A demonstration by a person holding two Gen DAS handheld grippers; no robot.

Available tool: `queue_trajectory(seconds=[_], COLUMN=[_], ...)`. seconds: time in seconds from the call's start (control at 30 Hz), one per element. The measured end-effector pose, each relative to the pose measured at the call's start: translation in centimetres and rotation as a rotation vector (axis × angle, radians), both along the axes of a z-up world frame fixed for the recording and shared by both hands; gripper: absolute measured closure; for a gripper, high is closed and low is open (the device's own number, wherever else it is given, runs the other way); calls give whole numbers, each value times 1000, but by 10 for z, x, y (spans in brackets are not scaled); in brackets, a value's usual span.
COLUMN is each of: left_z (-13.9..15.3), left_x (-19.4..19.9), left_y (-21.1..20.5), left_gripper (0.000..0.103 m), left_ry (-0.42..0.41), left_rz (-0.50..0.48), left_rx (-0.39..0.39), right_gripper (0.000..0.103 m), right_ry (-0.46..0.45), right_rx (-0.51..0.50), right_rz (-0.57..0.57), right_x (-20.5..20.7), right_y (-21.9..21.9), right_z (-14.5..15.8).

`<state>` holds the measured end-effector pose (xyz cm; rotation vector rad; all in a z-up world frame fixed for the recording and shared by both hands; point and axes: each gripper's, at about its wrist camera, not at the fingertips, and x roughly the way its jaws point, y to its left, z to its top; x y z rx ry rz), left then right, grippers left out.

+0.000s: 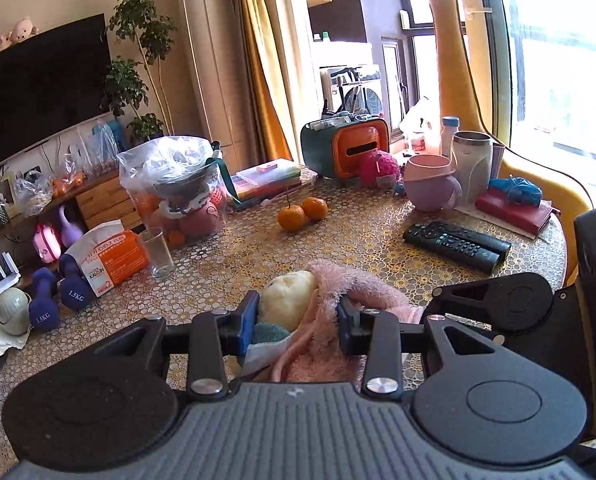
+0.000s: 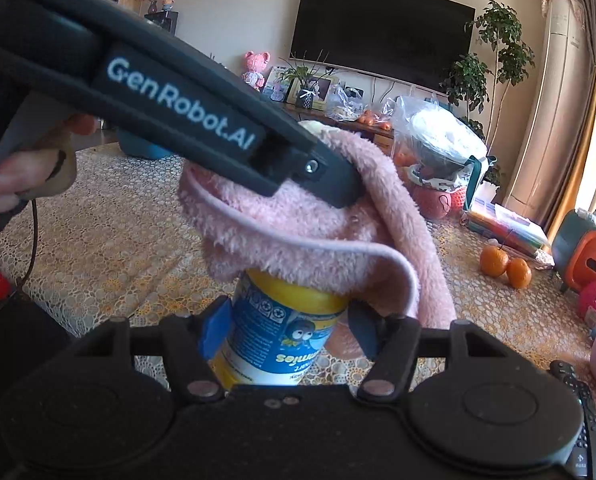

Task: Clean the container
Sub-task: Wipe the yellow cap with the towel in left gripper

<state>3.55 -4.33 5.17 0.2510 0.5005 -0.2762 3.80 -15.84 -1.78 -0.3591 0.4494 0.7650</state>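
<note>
A yellow-capped container with a blue and white label is held upright, and my right gripper is shut on its body. A fluffy pink cloth is draped over the container's top and hides the lid. My left gripper is shut on that pink cloth, bunched with a pale yellow and a teal part. In the right wrist view the left gripper reaches in from the upper left, pressing the cloth from above. In the left wrist view the cloth hides the container.
The lace-covered table carries two oranges, a drinking glass, two remotes, a pink bowl, a steel tumbler, books and a bagged pot. A hand holds the left gripper's handle.
</note>
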Motion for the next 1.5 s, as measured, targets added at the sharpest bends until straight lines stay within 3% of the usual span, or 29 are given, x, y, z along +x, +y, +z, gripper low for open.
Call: queue_trajectory(seconds=[0.23,0.7,0.87,1.03,1.3,1.4,1.5], left_z=[-17,-68,-78,-47,17,24,20], left_x=[21,35,33,20,-1,-8,-13], left_y=[28,40,59,86,72,51,26], left_gripper=[66,67,67,67,67,67,67], left_ry=[78,202,238,210,71,45,24], left_rz=[106,146,207,235,153,91,38], left_rx=[-29,53,55,-86,-164,-149,-66], right_gripper=[40,40,40,40,40,40,40], right_ry=[-11,45,13,-37,-56,-61,-58], right_rx=[-1,51,21,-31,-57,-65,-66], right_rz=[10,-26,-7,29,42,45,42], right_x=[2,7,-1,-9,-10,-11,-10], right_y=[0,-11,-7,0,5,7,7], right_z=[-2,-2,-3,-3,-3,-3,-2])
